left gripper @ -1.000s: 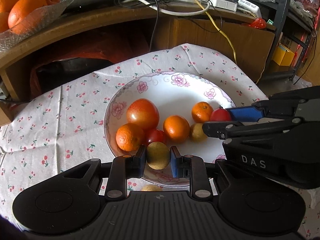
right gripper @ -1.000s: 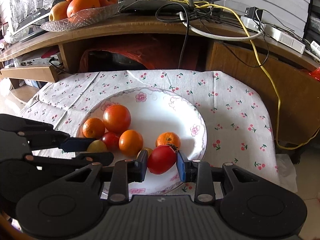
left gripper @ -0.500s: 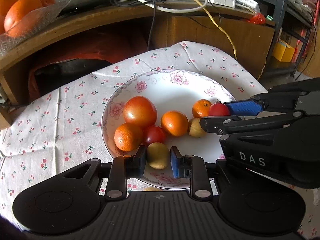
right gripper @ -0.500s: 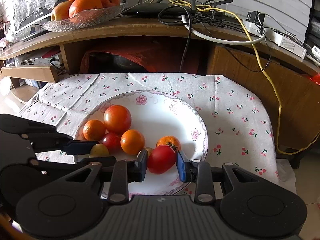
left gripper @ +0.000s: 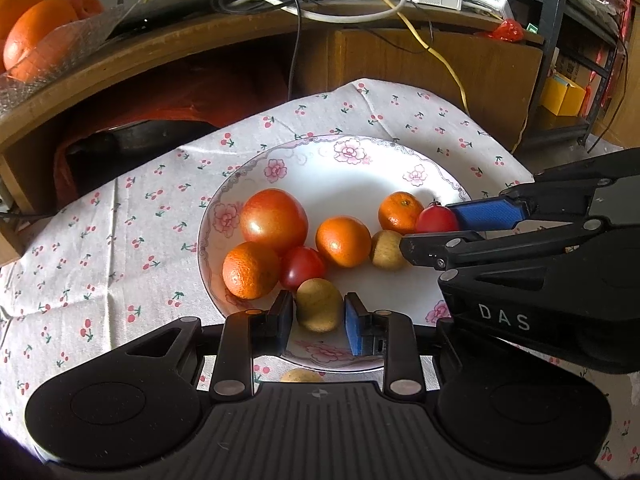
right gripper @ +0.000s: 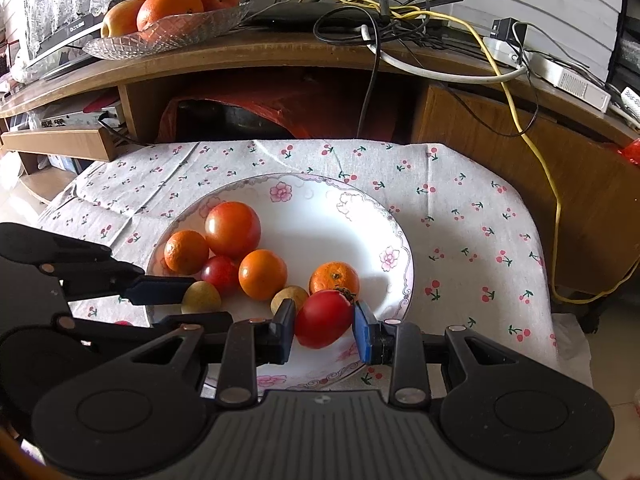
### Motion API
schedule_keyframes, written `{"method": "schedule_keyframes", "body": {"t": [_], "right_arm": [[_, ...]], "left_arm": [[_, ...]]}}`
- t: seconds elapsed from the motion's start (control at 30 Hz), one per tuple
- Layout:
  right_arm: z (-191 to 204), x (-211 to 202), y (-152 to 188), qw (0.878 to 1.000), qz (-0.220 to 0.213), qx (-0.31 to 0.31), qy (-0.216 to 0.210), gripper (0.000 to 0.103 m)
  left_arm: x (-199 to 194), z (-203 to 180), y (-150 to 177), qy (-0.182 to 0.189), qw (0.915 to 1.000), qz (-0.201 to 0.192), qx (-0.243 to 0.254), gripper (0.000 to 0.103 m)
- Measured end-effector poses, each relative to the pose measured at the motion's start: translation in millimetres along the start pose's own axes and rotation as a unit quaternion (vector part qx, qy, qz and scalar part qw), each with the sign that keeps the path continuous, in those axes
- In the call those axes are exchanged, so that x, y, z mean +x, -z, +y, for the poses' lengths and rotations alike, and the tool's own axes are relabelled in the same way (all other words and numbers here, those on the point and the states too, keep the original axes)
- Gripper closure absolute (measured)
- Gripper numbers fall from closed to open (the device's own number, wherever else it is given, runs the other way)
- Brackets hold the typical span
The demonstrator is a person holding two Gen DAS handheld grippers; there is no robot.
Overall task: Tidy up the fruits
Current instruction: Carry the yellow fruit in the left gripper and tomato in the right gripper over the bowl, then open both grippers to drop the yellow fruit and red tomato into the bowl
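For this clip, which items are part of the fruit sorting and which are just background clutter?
Job:
- flowered plate
- brown fruit in left gripper
- red tomato in right gripper
- oranges and tomatoes on the plate

Clutter:
- glass fruit dish
- yellow cable
- cherry-print tablecloth

On the bench (right gripper: 472, 216) a plate (right gripper: 360, 208) holds a cluster of fruit on its left half (right gripper: 232, 248), two more fruits at its near right (right gripper: 334, 278), and a shelf (right gripper: 280, 52) stands behind with a fruit dish (right gripper: 168, 32) at its left.
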State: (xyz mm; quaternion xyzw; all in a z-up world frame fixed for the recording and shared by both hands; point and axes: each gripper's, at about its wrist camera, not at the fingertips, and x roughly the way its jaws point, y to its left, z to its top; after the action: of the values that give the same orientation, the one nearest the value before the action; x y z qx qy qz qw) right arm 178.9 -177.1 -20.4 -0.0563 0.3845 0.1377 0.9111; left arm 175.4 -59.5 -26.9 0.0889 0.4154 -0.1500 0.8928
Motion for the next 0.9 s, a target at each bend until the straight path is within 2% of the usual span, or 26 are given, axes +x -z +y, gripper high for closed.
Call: {"method": "schedule_keyframes", "body": {"t": [0.9], "right_arm": [[-2.1, 3.1, 0.4, 1.000, 0.005, 0.008, 0.004, 0.072]], "left_arm": [[-1.4, 0.2, -0.3, -0.001, 1.0000, 0.000, 0.000, 0.064]]}}
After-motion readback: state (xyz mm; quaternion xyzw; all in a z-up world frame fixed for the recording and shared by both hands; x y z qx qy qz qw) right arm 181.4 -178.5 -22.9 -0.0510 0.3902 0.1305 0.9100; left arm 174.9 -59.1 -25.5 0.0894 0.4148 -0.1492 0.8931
